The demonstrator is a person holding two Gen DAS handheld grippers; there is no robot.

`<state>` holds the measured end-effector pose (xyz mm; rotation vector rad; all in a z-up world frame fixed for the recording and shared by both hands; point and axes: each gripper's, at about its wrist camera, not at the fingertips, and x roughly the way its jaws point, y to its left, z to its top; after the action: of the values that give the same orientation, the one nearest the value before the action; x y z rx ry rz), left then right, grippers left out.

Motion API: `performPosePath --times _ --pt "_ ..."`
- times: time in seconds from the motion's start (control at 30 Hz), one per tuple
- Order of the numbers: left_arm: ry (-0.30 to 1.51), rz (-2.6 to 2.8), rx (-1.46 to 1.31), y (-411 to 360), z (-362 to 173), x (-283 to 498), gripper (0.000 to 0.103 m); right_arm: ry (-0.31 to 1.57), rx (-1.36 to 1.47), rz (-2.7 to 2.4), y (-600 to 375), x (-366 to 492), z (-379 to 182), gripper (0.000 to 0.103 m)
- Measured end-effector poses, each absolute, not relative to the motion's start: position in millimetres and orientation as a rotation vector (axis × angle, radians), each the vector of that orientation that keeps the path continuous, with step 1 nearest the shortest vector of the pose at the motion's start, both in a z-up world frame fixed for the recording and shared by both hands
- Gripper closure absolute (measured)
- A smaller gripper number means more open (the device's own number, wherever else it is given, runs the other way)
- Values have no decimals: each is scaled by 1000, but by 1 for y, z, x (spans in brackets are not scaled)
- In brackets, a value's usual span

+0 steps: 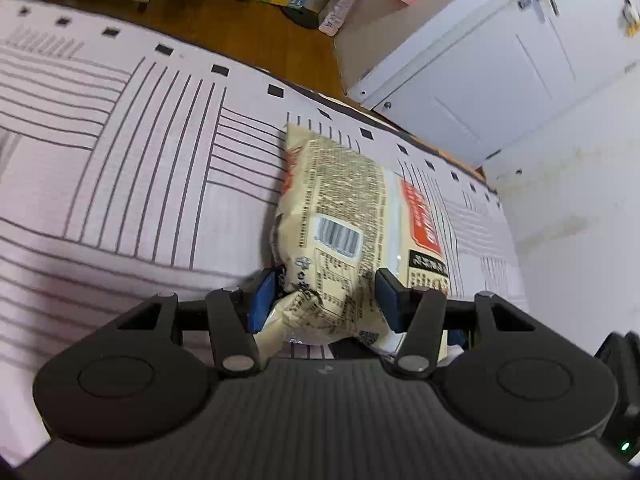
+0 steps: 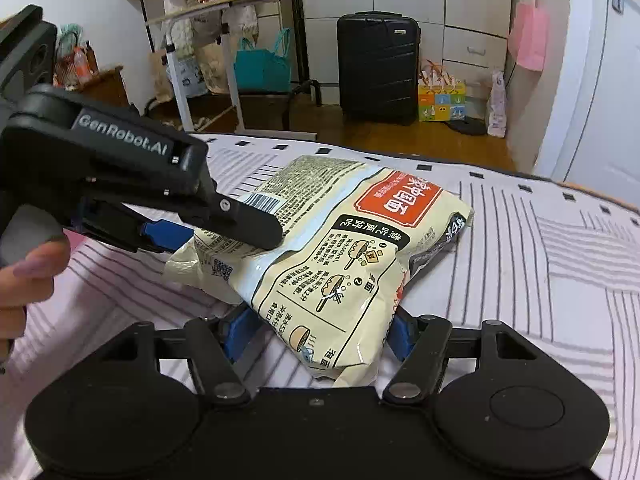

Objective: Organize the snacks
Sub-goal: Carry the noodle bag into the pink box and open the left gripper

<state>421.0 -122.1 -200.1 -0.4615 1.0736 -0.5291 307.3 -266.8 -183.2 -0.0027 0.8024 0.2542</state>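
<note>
A cream noodle packet [image 2: 332, 248] lies on a bed covered by a pale striped sheet [image 1: 120, 160]. The left hand-held gripper [image 1: 324, 300] is clamped on one crinkled end. The right hand-held gripper [image 2: 324, 336] straddles the opposite end, blue pads [image 2: 240, 330] beside the film; contact is unclear. The packet looks light, soft and slippery, with brittle contents, so the sealed ends seem safest.
</note>
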Motion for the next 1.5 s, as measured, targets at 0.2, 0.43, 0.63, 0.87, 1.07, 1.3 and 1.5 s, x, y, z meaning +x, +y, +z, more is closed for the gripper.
performPosePath --times 0.2,0.43,0.63,0.87,1.07,1.3,1.5 --pt "1100 -507 -363 -122 -180 393 51 804 43 272 -263 280 -178 35" --pt "1105 -498 -280 -115 -154 356 51 803 75 303 -257 250 -163 36" --pt "1140 -506 -209 -102 -128 321 50 835 98 362 -250 220 -145 37" --pt "1142 -515 -188 -80 -96 276 50 826 103 370 -230 181 -120 37" --pt "1110 -520 -200 -55 -62 235 50 852 109 373 -211 156 -86 37" --pt "1090 -530 -248 -16 -26 196 50 840 39 393 -179 128 -47 37" --pt "1033 -502 -238 26 10 168 50 855 13 429 -137 120 -17 37"
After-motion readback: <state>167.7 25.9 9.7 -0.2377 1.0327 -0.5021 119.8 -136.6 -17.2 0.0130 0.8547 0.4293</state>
